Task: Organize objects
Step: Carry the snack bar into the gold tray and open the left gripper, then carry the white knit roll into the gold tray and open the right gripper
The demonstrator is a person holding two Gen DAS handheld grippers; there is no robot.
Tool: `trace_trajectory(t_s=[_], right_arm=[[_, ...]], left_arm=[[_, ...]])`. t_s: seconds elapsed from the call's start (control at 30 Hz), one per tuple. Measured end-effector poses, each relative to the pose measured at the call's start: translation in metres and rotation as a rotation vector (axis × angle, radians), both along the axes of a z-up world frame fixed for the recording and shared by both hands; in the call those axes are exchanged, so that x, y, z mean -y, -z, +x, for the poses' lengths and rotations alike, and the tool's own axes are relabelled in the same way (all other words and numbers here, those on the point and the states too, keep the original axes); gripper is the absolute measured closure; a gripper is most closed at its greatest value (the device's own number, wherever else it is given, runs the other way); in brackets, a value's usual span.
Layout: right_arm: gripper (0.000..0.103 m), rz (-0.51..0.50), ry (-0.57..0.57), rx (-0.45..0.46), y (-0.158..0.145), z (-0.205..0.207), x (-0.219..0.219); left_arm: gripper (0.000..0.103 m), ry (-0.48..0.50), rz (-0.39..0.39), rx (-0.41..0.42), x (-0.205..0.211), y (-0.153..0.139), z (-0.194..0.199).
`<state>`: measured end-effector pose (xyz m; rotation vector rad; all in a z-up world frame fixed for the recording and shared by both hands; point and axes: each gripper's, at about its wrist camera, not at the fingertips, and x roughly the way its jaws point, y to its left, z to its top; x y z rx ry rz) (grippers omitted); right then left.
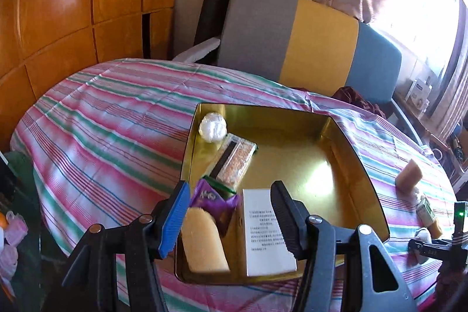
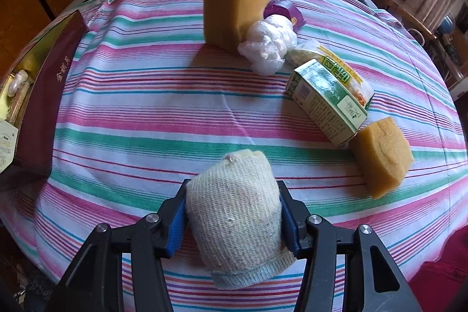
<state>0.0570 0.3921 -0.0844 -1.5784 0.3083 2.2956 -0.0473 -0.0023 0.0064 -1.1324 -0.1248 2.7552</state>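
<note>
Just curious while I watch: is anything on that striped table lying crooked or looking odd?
Yes: the green carton lies tipped on its side, its near end against a sponge block. The rest is just unsorted clutter.

- Gold metal tin (image 1: 345,136), open, holds a white plastic-wrapped ball (image 1: 212,127), clear snack packet (image 1: 235,163), purple wrapper (image 1: 212,199), yellow sponge (image 1: 203,241) and white printed card (image 1: 267,230).
- Rolled cream knitted cloth (image 2: 238,221), pinched between the right claw's pads.
- Green-and-white carton (image 2: 327,101) lies tilted between two yellow sponge blocks (image 2: 231,13).
</note>
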Motion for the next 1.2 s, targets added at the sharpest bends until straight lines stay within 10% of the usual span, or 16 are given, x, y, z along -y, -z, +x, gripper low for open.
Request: trace_trajectory(t_s=[0.63, 1.2], right_arm=[[0.049, -0.133, -0.183, -0.248, -0.075, -0.056, 0.102], [0.048, -0.229, -0.337, -0.233, -0.061, -0.176, 0.188]], left_arm=[[0.045, -0.042, -0.006, 0.014, 0.018, 0.007, 0.013], [0.045, -0.088, 0.026, 0.034, 0.041, 0.017, 0.012]])
